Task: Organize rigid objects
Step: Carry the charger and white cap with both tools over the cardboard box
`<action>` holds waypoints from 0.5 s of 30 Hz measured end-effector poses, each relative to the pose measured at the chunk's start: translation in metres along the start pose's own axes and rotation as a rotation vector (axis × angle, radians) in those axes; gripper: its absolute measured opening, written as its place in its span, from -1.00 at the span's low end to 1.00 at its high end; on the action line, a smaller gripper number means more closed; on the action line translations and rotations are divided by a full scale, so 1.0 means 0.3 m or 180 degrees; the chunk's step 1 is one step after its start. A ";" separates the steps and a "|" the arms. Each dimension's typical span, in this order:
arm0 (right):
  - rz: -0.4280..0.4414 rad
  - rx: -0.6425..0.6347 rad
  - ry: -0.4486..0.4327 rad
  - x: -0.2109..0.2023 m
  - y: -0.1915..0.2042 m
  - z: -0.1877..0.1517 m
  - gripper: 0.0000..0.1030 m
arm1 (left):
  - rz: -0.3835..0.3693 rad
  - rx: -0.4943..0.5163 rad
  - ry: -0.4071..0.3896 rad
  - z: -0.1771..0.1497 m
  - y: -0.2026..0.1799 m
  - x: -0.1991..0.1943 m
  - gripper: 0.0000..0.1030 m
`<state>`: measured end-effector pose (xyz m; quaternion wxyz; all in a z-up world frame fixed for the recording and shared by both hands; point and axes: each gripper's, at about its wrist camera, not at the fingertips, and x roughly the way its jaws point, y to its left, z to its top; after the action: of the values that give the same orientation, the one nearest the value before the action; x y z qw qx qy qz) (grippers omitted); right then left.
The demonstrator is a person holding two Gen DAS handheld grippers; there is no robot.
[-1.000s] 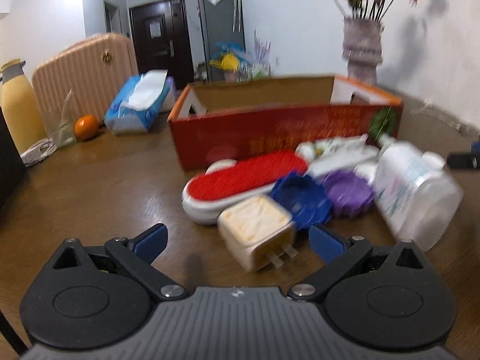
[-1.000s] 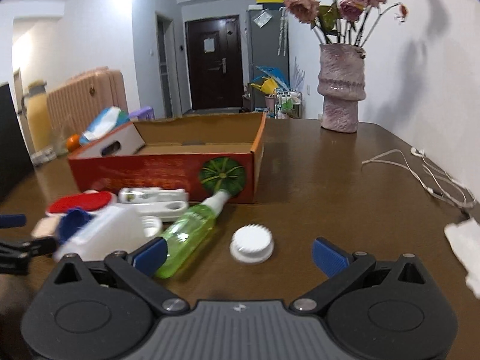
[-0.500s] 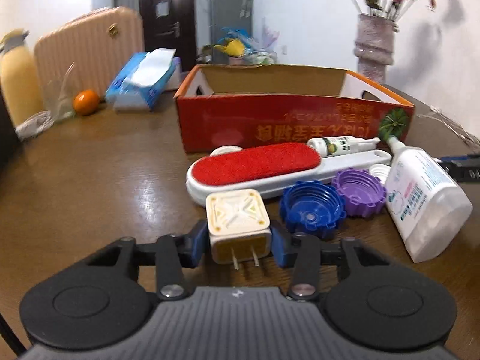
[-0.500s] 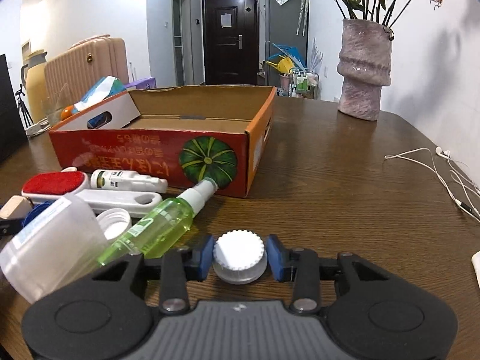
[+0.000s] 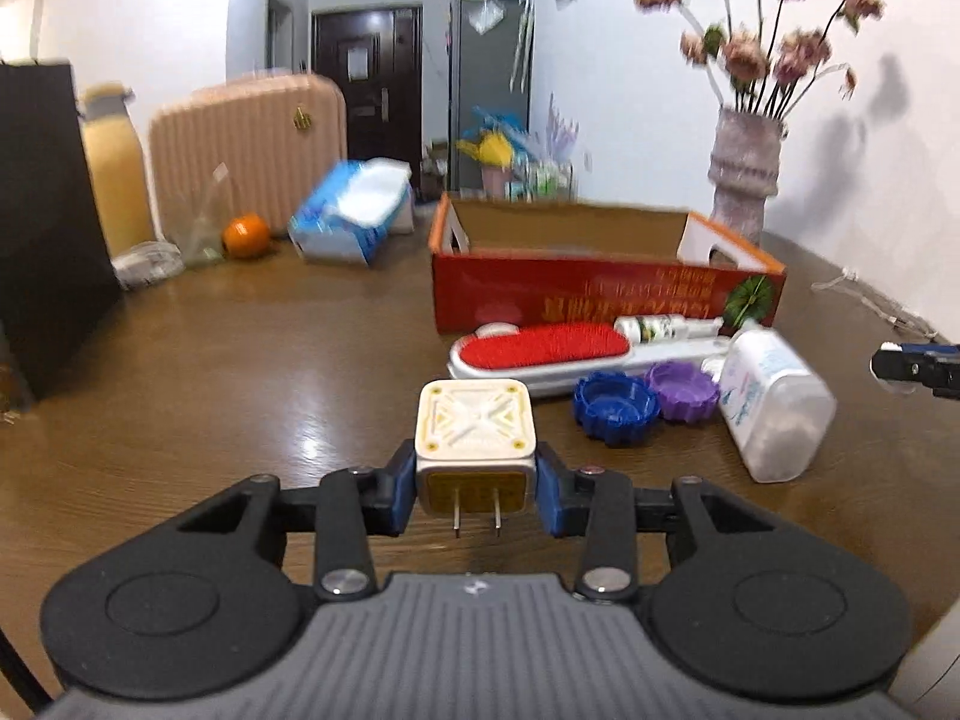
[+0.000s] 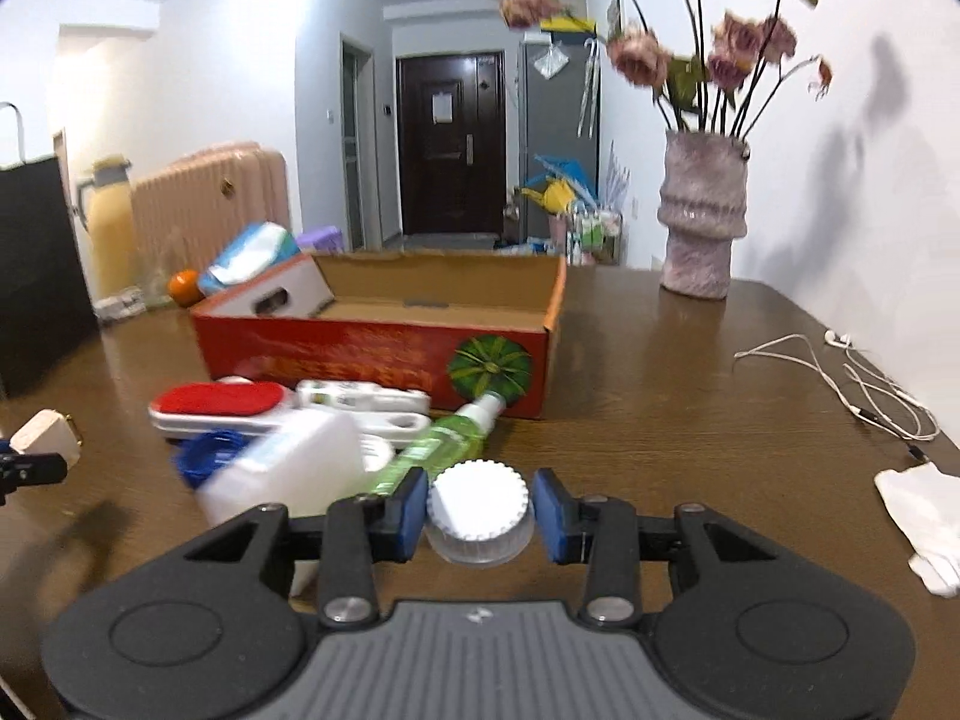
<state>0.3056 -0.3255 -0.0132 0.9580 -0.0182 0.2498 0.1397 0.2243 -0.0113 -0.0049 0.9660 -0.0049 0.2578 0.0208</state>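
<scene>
My left gripper (image 5: 476,495) is shut on a cream plug adapter (image 5: 475,435) and holds it above the table, prongs toward the camera. My right gripper (image 6: 480,513) is shut on a white ridged cap (image 6: 478,513), lifted off the table. The open red cardboard box (image 5: 600,294) stands ahead; it also shows in the right wrist view (image 6: 384,354). In front of it lie a red lint brush (image 5: 540,348), a blue cap (image 5: 615,405), a purple cap (image 5: 684,390), a white plastic bottle (image 5: 774,402) and a green spray bottle (image 6: 444,444).
A vase of dried flowers (image 6: 702,228) stands at the back right. White earphone cables (image 6: 852,384) and a white cloth (image 6: 924,516) lie to the right. A tissue pack (image 5: 354,216), an orange (image 5: 246,234), a pink suitcase (image 5: 246,156) and a black bag (image 5: 48,228) are on the left.
Both grippers closed on their objects from open a second ago, then lifted them off the table and pulled back.
</scene>
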 end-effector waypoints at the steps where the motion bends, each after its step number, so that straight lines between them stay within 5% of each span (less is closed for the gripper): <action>1: 0.0001 -0.0002 -0.0054 -0.038 0.021 -0.005 -0.27 | -0.0005 0.0001 -0.0062 -0.002 0.005 -0.037 -0.22; 15: 0.0135 0.0112 -0.0575 -0.482 0.251 -0.132 -0.27 | -0.0179 0.0018 -0.0601 -0.084 0.017 -0.389 -0.22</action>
<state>0.1451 -0.2945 0.0246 0.9736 0.0167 0.1651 0.1566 0.1105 -0.0111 0.0316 0.9862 -0.0074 0.1654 -0.0067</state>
